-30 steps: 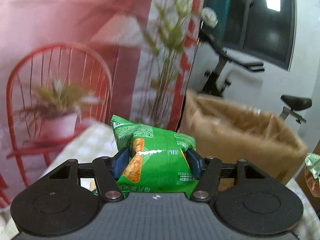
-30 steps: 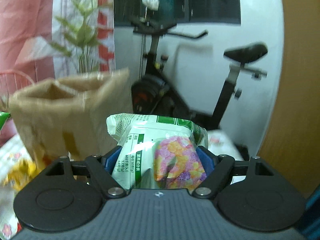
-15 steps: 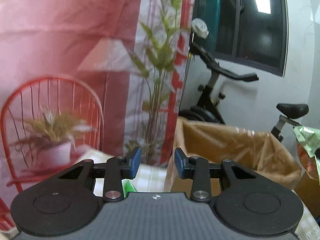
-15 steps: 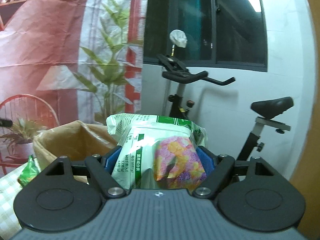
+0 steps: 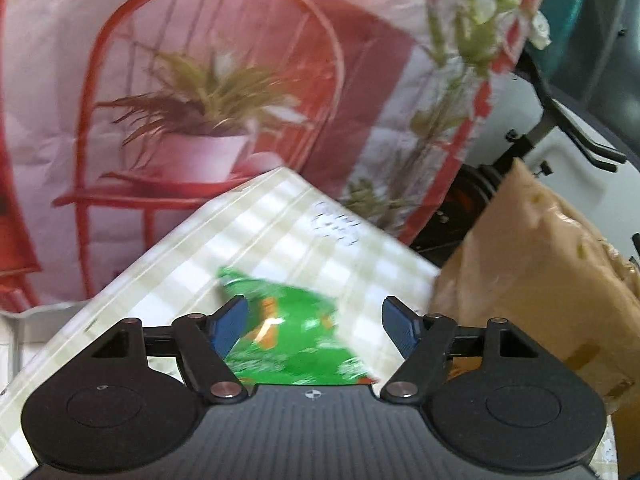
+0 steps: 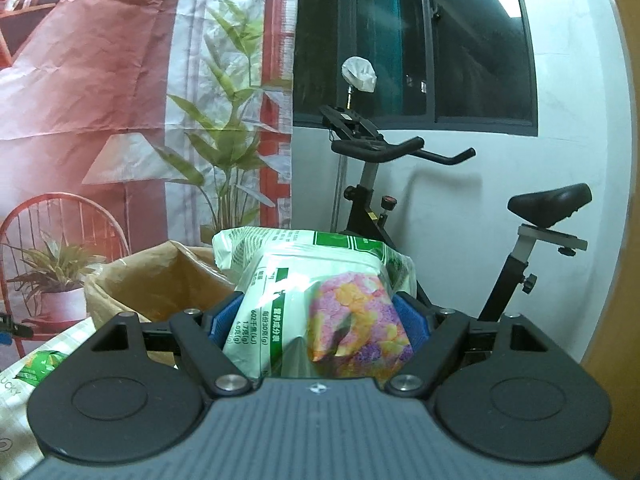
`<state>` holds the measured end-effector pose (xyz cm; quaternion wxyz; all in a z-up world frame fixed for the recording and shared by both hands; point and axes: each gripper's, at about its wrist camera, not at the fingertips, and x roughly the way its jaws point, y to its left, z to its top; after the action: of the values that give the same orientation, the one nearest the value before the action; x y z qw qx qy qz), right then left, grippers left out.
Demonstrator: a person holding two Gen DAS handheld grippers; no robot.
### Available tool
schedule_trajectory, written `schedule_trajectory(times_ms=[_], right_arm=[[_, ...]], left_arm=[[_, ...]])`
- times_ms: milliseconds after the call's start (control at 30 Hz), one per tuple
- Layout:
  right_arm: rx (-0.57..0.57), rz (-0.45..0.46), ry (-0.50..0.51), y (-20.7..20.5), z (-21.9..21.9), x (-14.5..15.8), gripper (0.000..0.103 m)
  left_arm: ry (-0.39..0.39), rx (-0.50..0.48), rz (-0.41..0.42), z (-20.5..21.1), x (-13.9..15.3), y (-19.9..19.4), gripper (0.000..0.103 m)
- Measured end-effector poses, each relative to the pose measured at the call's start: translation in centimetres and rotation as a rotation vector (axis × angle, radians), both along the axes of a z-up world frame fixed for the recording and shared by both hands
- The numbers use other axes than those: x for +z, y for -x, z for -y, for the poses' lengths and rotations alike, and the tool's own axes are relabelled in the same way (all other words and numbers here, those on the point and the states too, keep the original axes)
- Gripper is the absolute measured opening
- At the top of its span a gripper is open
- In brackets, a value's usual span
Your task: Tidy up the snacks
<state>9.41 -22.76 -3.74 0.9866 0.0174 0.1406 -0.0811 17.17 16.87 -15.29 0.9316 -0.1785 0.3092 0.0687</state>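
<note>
In the left wrist view my left gripper [image 5: 316, 322] is open and empty, tilted down over a green snack bag [image 5: 296, 344] that lies on the checked tablecloth [image 5: 248, 240]. The brown paper bag [image 5: 532, 280] stands to its right. In the right wrist view my right gripper [image 6: 320, 320] is shut on a pale green snack bag with coloured pieces printed on it [image 6: 320, 300], held up in the air. The brown paper bag [image 6: 160, 280], open at the top, sits behind and left of it. The green bag [image 6: 40, 364] also shows at the far left on the table.
A printed backdrop with a red chair and potted plant [image 5: 200, 120] hangs behind the table. An exercise bike [image 6: 440, 208] stands by the white wall under a dark window. A wooden panel [image 6: 624, 240] is at the far right.
My left gripper let go of the green bag, which now lies on the table; the gripper then opened wider and tipped down over it. My right gripper still holds its bag, raised higher.
</note>
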Motion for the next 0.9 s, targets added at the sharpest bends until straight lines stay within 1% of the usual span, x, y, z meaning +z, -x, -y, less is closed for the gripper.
schedule_trajectory(times_ms=[100, 167, 233, 267, 400, 467, 533, 667, 733, 833, 900], right_arm=[[-0.021, -0.006, -0.006, 0.3, -1.0, 0.1, 0.081], [-0.047, -0.007, -0.018, 0.9, -1.6, -0.2, 0.081], [-0.07, -0.004, -0.045, 2.0, -2.2, -0.8, 0.081], [-0.076, -0.008, -0.055, 2.4, -2.5, -1.1, 0.081], [-0.12, -0.065, -0.073, 4.5, -3.7, -3.4, 0.081], [-0.139, -0.114, -0.093, 5.0, -4.1, -4.8, 0.081], [-0.145, -0.161, -0.114, 5.1, -4.3, -6.0, 0.081], [-0.141, -0.226, -0.117, 4.5, -5.1, -8.1, 0.081], [-0.139, -0.253, -0.115, 4.1, -5.3, -9.0, 0.081], [-0.14, -0.291, -0.126, 3.5, -5.4, -10.2, 0.081], [-0.139, -0.307, -0.13, 3.2, -5.3, -10.7, 0.081]], left_arm=[[-0.013, -0.005, -0.006, -0.9, 0.1, 0.6, 0.077], [-0.008, 0.0, -0.003, -1.6, 0.0, 0.9, 0.082], [0.017, 0.005, 0.002, -2.1, -0.3, 0.4, 0.094], [0.028, 0.013, -0.002, -2.3, -0.7, 0.3, 0.095], [0.066, 0.024, -0.021, -2.8, -2.2, -0.3, 0.096], [0.086, 0.022, -0.028, -3.0, -3.0, -1.1, 0.096], [0.112, 0.027, -0.03, -3.5, -3.8, -2.0, 0.096], [0.178, 0.065, -0.027, -4.4, -5.0, -3.7, 0.096], [0.205, 0.073, -0.046, -4.8, -5.9, -4.8, 0.097], [0.209, 0.061, -0.076, -4.5, -7.0, -5.9, 0.098], [0.18, 0.025, -0.089, -3.8, -7.5, -6.3, 0.098]])
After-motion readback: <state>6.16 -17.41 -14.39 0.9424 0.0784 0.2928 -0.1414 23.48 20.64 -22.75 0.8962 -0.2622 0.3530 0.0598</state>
